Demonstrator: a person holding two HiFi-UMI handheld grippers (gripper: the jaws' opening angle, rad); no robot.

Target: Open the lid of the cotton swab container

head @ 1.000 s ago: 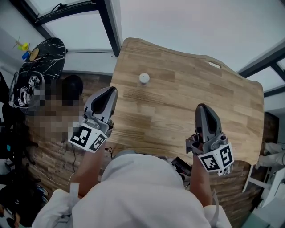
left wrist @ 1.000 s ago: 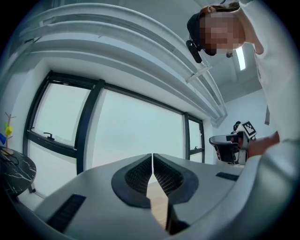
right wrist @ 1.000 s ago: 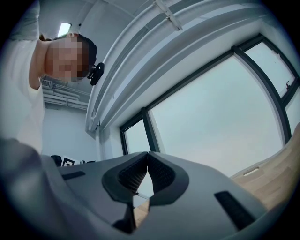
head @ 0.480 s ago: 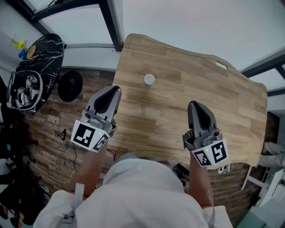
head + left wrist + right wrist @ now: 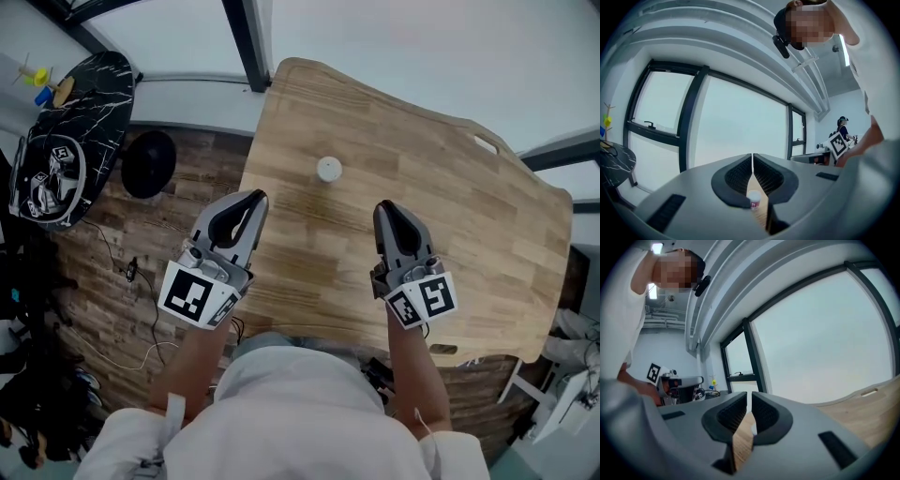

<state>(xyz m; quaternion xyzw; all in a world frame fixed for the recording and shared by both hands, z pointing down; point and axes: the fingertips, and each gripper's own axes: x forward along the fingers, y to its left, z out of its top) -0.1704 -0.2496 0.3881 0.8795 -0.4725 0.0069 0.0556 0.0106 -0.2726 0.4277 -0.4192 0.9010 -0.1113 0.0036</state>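
A small round white cotton swab container [image 5: 328, 169] stands on the wooden table [image 5: 441, 187], its lid on. My left gripper [image 5: 255, 199] hovers near the table's left front, shut and empty, short of the container and to its left. In the left gripper view the container [image 5: 754, 200] shows through the narrow slit between the jaws, white with a red label. My right gripper [image 5: 384, 208] is shut and empty, a little to the right of the container and nearer to me. Only a sliver of the container [image 5: 753, 429] shows between its jaws in the right gripper view.
A black round side table [image 5: 66, 131] with small items stands at the left, and a black round stool [image 5: 148, 164] sits beside it on the brick-pattern floor. Large windows lie beyond the table's far edge. A cable [image 5: 131, 272] runs over the floor at the left.
Both grippers have moved forward toward the container and closer together, the right one farther. Both stayed shut. The container has not moved on the table.
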